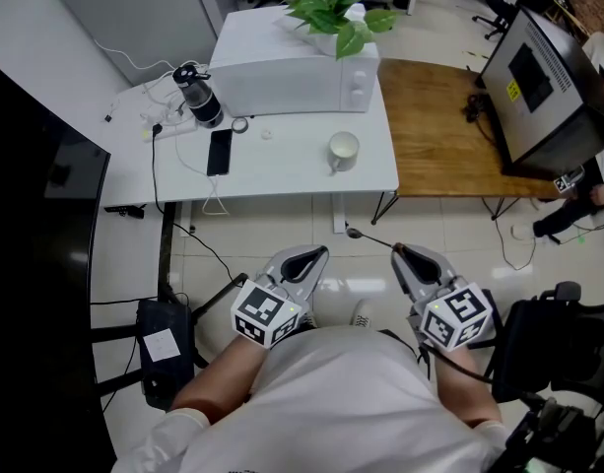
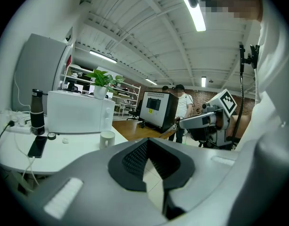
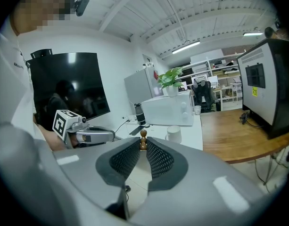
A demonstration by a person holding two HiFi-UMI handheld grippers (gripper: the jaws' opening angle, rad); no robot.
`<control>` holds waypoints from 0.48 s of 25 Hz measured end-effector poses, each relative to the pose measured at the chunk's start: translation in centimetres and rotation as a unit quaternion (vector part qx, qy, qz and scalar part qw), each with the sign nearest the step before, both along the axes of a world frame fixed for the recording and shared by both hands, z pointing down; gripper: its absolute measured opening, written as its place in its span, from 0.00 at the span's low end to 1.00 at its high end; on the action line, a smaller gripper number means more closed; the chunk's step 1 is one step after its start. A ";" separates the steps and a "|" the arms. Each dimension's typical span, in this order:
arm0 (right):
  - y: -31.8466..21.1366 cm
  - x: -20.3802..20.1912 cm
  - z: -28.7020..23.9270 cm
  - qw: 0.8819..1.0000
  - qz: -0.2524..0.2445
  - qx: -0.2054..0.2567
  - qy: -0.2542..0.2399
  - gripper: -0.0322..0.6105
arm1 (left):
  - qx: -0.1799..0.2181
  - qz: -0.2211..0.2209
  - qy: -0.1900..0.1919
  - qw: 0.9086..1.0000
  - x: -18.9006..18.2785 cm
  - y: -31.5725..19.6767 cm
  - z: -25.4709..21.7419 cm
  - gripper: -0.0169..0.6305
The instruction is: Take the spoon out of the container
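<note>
Spoon [image 1: 369, 238] sits low centre in the head view, over the floor and well apart from the mug [image 1: 343, 151] on the white table [image 1: 282, 177]. The right gripper [image 1: 399, 251] pinches its handle. The left gripper [image 1: 312, 255] has its jaws pressed together, empty. Removal looks done; the next move is probably setting the spoon down gently on the table.

The place is an open office or lab. A white table [image 1: 282, 170] with a microwave [image 1: 292, 72] stands beside a wooden desk [image 1: 439, 126] bearing a large screen [image 1: 538, 77]. Shelving [image 3: 222, 69], an office chair [image 3: 203, 95] and ceiling strip lights [image 2: 197, 15] lie beyond.
</note>
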State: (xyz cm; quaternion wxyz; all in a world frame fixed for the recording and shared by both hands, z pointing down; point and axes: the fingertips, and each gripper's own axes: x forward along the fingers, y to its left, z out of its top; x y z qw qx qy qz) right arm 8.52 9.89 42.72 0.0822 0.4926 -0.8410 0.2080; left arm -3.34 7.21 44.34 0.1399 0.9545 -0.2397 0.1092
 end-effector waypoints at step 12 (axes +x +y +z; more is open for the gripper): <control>-0.1 0.1 0.0 1.000 0.001 -0.001 0.003 0.13 | -0.001 -0.001 0.003 1.000 0.1 -0.2 -0.1 0.03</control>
